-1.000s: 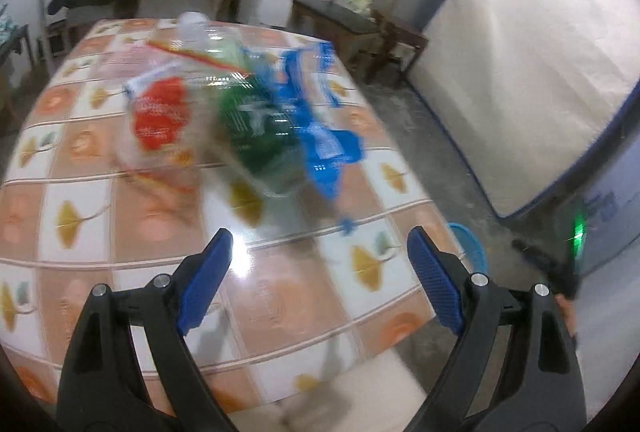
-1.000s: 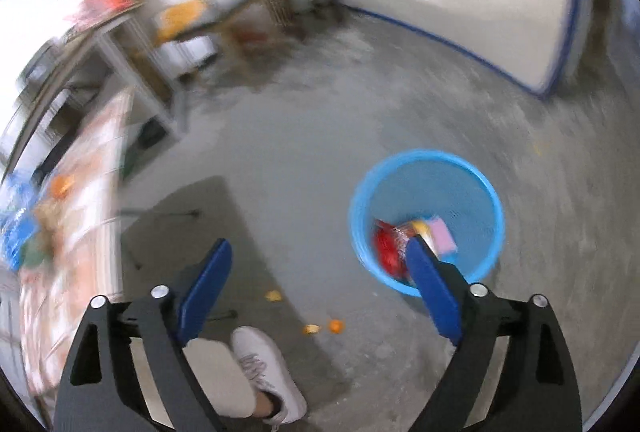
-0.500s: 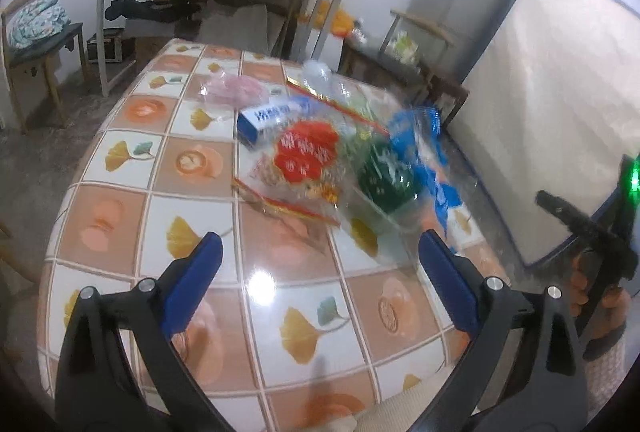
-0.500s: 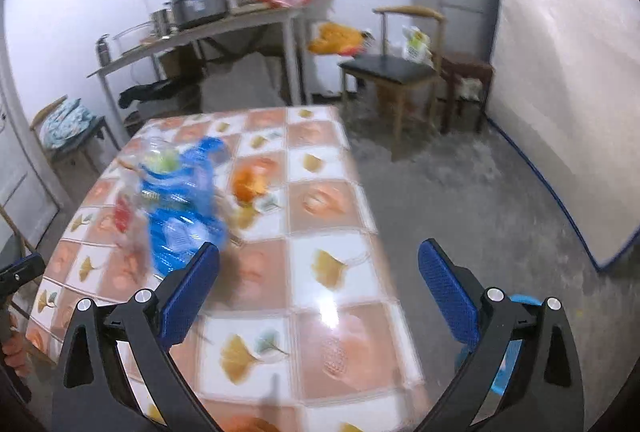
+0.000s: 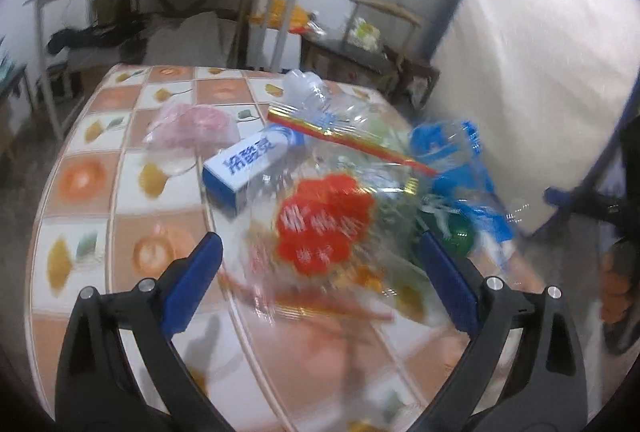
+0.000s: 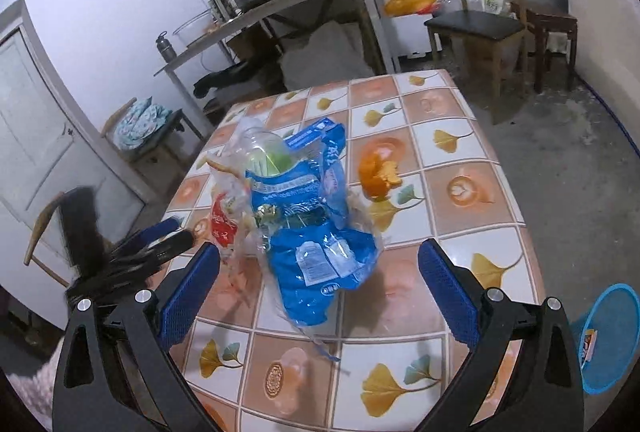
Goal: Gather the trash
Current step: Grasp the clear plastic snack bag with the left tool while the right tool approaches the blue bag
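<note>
On the tiled table (image 6: pixel 472 151), trash lay heaped: I held the left gripper (image 5: pixel 320 272) and right gripper (image 6: pixel 318 278) with jaws just spread wide and empty, flanking the pile, presumably for a grab. Left view showed the red-printed wrapper (image 5: pixel 324 224) at 12 o'clock; only the right view showed the blue bag (image 6: pixel 316 232), orange peel (image 6: pixel 376 171) at 1 o'clock, and the blue bin (image 6: pixel 608 336) at 4 o'clock.

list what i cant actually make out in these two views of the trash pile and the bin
- Blue bin, right wrist view: cut off by the picture's edge and partly behind the right tool; contents mostly unseen.
- Clear bag with the red print, left wrist view: motion blur; print unreadable.
- Green item under the blue bag: mostly covered, kind unclear.
- White and blue box, left wrist view: far end hidden under the clear bag.
</note>
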Available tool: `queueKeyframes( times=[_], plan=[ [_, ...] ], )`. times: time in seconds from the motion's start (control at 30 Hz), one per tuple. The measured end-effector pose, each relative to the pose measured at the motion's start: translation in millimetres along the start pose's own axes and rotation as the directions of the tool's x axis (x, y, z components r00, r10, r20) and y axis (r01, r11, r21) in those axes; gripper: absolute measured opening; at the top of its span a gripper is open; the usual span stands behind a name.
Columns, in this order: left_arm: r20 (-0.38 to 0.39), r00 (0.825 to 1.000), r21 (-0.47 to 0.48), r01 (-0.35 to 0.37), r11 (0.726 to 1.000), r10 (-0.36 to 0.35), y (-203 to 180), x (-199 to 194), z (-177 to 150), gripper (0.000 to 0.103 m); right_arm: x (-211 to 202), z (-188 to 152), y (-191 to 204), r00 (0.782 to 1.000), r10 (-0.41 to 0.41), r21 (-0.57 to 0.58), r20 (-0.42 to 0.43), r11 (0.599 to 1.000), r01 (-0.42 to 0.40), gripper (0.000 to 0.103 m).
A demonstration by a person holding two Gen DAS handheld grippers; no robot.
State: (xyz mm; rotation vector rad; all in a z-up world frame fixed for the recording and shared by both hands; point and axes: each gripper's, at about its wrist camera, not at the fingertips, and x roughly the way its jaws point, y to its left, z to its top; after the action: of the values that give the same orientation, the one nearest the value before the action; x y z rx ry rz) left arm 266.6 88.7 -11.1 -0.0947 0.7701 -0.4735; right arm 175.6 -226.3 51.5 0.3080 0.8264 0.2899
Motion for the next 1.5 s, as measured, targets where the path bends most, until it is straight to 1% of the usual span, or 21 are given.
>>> queueKeyframes(
  times=[0.1, 0.17, 0.27, 0.4, 0.5, 0.67, 0.7, 0.73, 0.8, 0.83, 0.87, 0.93, 0.97, 1.0, 1.2, 1.23, 1.27, 1.33, 1.5],
  plan=[
    [-0.031, 0.999, 0.034, 0.04, 0.999, -0.039, 4.6, 21.3, 11.7, 0.095, 8.5, 1.8, -1.0, 1.0, 0.012, -0.004, -0.023, 1.0, -0.012, 0.096],
    [-0.066, 0.995, 0.072, 0.084, 0.994, -0.08, 5.4, 33.7, 16.7, 0.095, 13.4, 2.8, -2.8, 0.999, 0.015, -0.007, -0.033, 1.0, -0.016, 0.096],
    [-0.115, 0.991, 0.136, 0.083, 0.987, -0.067, 3.8, 50.0, 17.5, 0.095, 20.5, 6.2, -4.5, 0.999, 0.024, -0.002, -0.047, 1.0, -0.024, 0.096],
    [-0.158, 0.986, 0.196, 0.079, 0.977, -0.048, 1.0, 63.6, 14.0, 0.094, 30.3, 8.3, -8.2, 0.997, 0.038, 0.012, -0.065, 0.999, -0.037, 0.096],
    [-0.167, 0.984, 0.21, 0.097, 0.973, -0.062, -1.8, 66.1, 11.7, 0.094, 36.5, 9.1, -10.6, 0.996, 0.044, 0.025, -0.076, 0.999, -0.042, 0.096],
    [-0.182, 0.982, 0.203, 0.096, 0.975, -0.058, -4.3, 63.7, 5.1, 0.094, 42.5, 11.0, -13.4, 0.995, 0.046, 0.034, -0.086, 0.998, -0.044, 0.096],
    [-0.186, 0.981, 0.195, 0.097, 0.976, -0.06, -4.4, 61.8, 2.9, 0.091, 42.8, 11.3, -13.9, 0.995, 0.045, 0.034, -0.086, 0.999, -0.042, 0.096],
    [-0.191, 0.979, 0.188, 0.102, 0.977, -0.065, -4.6, 60.6, 1.4, 0.081, 42.7, 11.2, -14.7, 0.995, 0.045, 0.035, -0.086, 0.999, -0.042, 0.096],
    [-0.208, 0.976, 0.174, 0.103, 0.979, -0.066, -4.7, 58.1, -2.2, 0.07, 41.6, 11.0, -16.3, 0.995, 0.045, 0.038, -0.084, 0.998, -0.042, 0.096],
    [-0.211, 0.976, 0.165, 0.093, 0.982, -0.057, -4.4, 56.5, -4.0, 0.065, 41.2, 11.2, -17.6, 0.996, 0.044, 0.04, -0.083, 0.998, -0.041, 0.096],
    [-0.214, 0.975, 0.156, 0.087, 0.984, -0.052, -4.3, 54.4, -5.7, 0.061, 40.2, 10.7, -18.6, 0.996, 0.046, 0.042, -0.082, 0.998, -0.042, 0.096],
    [-0.219, 0.974, 0.14, 0.087, 0.986, -0.055, -4.9, 49.5, -8.5, 0.051, 38.8, 9.8, -20.4, 0.996, 0.047, 0.046, -0.082, 0.998, -0.044, 0.096],
    [-0.218, 0.974, 0.135, 0.085, 0.987, -0.054, -6.5, 45.8, -10.9, 0.049, 39.2, 9.6, -21.4, 0.995, 0.047, 0.047, -0.083, 0.998, -0.044, 0.096],
    [-0.219, 0.974, 0.132, 0.083, 0.988, -0.052, -7.1, 43.3, -11.7, 0.043, 38.8, 9.2, -22.0, 0.995, 0.049, 0.048, -0.084, 0.998, -0.045, 0.096],
    [-0.206, 0.976, 0.074, 0.08, 0.994, -0.063, -7.7, 19.1, -23.9, 0.026, 38.5, 8.4, -27.0, 0.994, 0.074, 0.067, -0.084, 0.995, -0.068, 0.096],
    [-0.204, 0.977, 0.059, 0.076, 0.995, -0.063, -6.8, 15.7, -27.3, 0.022, 40.4, 9.3, -29.4, 0.993, 0.082, 0.076, -0.085, 0.994, -0.076, 0.096],
    [-0.202, 0.977, 0.041, 0.076, 0.996, -0.066, -6.1, 12.9, -28.9, 0.021, 42.6, 10.3, -31.4, 0.992, 0.09, 0.083, -0.089, 0.993, -0.083, 0.096],
    [-0.195, 0.977, -0.015, 0.08, 0.997, -0.082, -2.3, 3.5, -35.5, 0.015, 47.7, 13.4, -35.7, 0.99, 0.103, 0.094, -0.098, 0.991, -0.094, 0.096],
    [-0.173, 0.979, -0.157, 0.076, 0.985, -0.103, 10.8, -22.9, -56.3, 0.013, 64.8, 30.7, -46.4, 0.987, 0.111, 0.104, -0.112, 0.99, -0.099, 0.094]
  ],
)
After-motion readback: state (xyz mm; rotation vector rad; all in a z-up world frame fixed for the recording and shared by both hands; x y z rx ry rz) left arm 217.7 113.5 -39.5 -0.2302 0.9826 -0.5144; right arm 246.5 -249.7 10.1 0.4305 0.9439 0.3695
